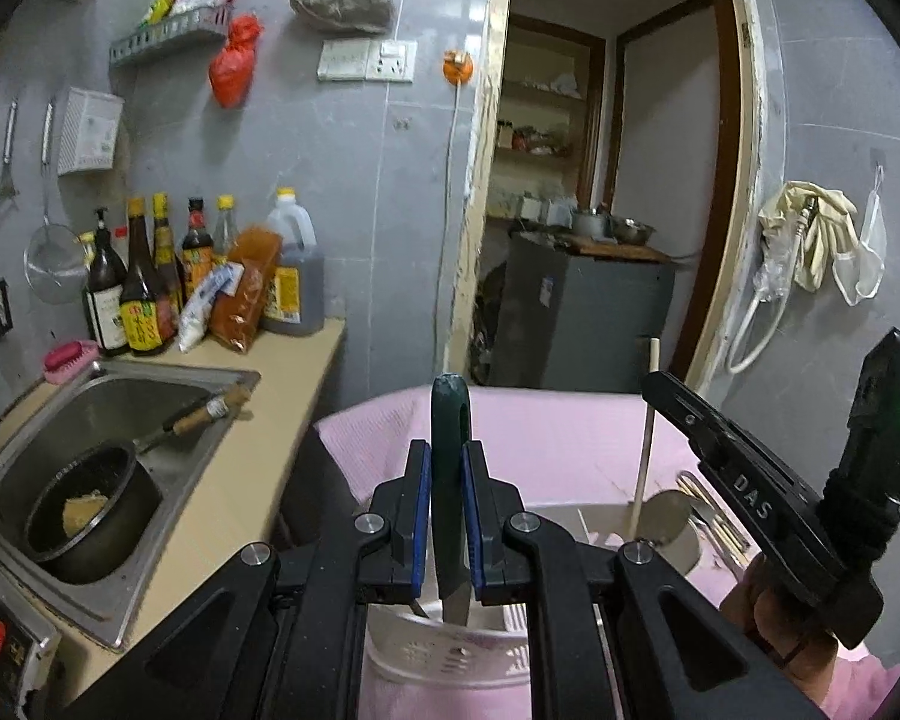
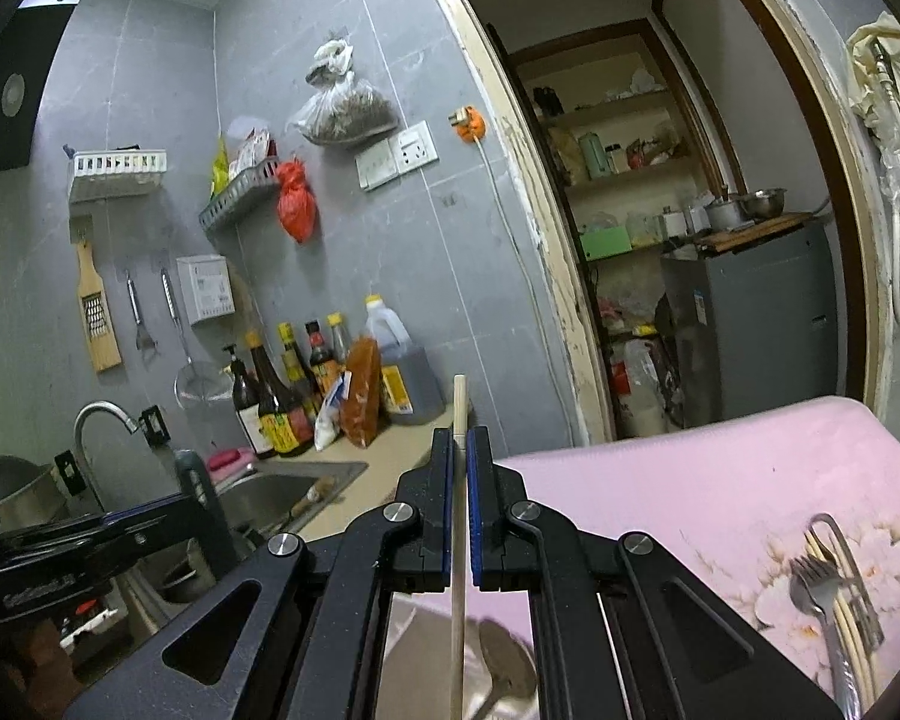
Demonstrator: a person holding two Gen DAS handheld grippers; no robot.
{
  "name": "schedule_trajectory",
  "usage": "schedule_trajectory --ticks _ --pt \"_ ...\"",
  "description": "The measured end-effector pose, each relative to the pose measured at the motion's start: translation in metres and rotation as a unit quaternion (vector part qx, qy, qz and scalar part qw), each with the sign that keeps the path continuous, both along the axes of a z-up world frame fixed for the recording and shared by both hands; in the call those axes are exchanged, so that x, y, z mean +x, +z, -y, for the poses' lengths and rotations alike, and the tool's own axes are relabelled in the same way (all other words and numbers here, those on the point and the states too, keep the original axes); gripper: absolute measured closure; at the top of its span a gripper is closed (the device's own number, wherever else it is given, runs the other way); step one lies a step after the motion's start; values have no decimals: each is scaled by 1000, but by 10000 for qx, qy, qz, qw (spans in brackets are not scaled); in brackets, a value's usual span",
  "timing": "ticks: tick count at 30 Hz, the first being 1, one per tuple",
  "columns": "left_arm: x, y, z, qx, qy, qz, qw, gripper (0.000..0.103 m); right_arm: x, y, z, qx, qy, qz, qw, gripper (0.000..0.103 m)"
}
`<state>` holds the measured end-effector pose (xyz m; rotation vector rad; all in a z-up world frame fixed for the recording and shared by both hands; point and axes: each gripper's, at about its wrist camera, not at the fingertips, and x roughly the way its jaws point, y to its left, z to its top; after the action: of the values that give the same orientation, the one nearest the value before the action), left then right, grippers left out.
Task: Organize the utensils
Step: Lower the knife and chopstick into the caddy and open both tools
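My left gripper (image 1: 447, 468) is shut on a knife with a dark green handle (image 1: 449, 420), held upright, its blade pointing down into a white slotted utensil basket (image 1: 444, 654) on the pink cloth. My right gripper (image 2: 461, 450) is shut on a wooden chopstick (image 2: 459, 516), held upright over the same basket, with a metal spoon (image 2: 504, 666) just below. The right gripper also shows in the left wrist view (image 1: 744, 480), with the chopstick (image 1: 645, 450) beside it. A fork (image 2: 822, 600) and more chopsticks lie on the pink cloth (image 2: 690, 480) at the right.
A steel sink (image 1: 168, 396) at the left holds a black pot (image 1: 84, 510) and a brush. Sauce bottles (image 1: 144, 282) stand on the counter behind it. An open doorway (image 2: 690, 240) leads to a pantry with a grey fridge.
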<state>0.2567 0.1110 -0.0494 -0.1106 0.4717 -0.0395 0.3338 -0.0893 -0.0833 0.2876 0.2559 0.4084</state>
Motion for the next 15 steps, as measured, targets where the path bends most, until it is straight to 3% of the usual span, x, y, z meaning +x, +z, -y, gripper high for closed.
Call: schedule_trajectory --ticks 7,12,15 --pt "6 1 -5 -440 -145 -362 9983 92 -8 3 11 -119 211 -379 9990 98" --pt "6 3 -6 -633 -114 -519 9966 89 -15 11 24 -77 292 -530 9981 80" --pt "3 5 -1 -635 -112 -514 9966 81 -19 18 32 -64 379 -589 9975 77"
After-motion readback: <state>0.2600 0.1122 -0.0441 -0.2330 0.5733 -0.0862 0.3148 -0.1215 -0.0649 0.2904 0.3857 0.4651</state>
